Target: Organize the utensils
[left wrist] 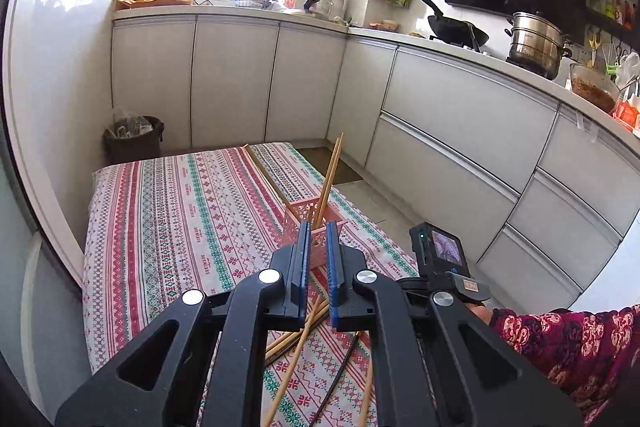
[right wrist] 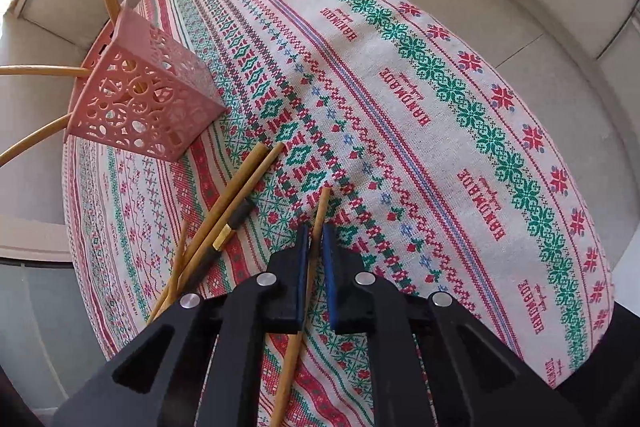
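Observation:
A pink perforated holder point(left wrist: 316, 227) stands on the patterned tablecloth point(left wrist: 172, 219) with two wooden chopsticks point(left wrist: 330, 179) upright in it. It also shows in the right wrist view point(right wrist: 144, 99). My left gripper point(left wrist: 318, 231) hovers above the table just before the holder, jaws slightly apart with nothing between them. Loose chopsticks point(left wrist: 294, 339) lie below it. My right gripper point(right wrist: 316, 233) is low over the cloth, its jaws closed around a single wooden chopstick point(right wrist: 316, 223) lying there. More loose chopsticks point(right wrist: 236, 195), one dark point(right wrist: 234, 223), lie to its left.
White kitchen cabinets point(left wrist: 440, 131) run along the far and right sides. A dark waste bin point(left wrist: 134, 139) stands on the floor beyond the table's far left corner. The right gripper's body point(left wrist: 440, 251) and a sleeved arm point(left wrist: 568, 347) sit to the right.

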Demonstrator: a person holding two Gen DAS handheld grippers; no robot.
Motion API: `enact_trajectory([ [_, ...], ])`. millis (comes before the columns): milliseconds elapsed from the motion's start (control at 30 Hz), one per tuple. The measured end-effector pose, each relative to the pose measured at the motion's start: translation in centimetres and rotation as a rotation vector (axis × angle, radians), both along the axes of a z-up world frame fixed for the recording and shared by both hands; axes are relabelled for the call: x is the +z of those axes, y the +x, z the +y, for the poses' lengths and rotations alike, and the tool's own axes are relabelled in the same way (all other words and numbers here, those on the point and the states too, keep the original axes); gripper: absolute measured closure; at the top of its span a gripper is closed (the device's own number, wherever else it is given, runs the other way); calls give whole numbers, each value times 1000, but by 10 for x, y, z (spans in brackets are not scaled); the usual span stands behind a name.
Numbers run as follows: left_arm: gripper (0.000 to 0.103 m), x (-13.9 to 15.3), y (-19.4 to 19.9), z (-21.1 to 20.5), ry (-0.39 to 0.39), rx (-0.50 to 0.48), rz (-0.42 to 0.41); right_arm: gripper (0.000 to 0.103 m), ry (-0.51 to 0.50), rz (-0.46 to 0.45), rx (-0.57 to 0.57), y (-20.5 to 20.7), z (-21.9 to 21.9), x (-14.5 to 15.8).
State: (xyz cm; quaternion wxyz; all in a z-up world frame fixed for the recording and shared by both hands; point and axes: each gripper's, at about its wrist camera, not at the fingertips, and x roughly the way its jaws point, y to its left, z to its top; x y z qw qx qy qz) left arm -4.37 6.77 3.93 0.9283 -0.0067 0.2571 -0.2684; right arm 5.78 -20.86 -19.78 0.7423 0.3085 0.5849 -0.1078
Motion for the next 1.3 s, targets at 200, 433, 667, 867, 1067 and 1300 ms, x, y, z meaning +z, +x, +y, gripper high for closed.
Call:
enact_trajectory([
  [200, 95, -24, 20, 0, 5, -17, 134, 97, 16, -91, 40, -33, -5, 24],
  [433, 68, -117, 71, -35, 142, -80, 537, 97, 11, -9, 96, -36, -22, 33],
  [667, 65, -151, 82, -89, 266, -165, 625, 97, -36, 100, 127, -25, -31, 9],
  [867, 65, -174, 97, -113, 369, -176, 680, 97, -127, 86, 200, -25, -18, 9],
  [1067, 65, -197, 107, -118, 449, -130, 728, 96, -152, 35, 221, -30, -11, 11],
  [1300, 95, -205, 107, -120, 463, -76, 638, 97, 59, -62, 169, -47, -33, 3],
])
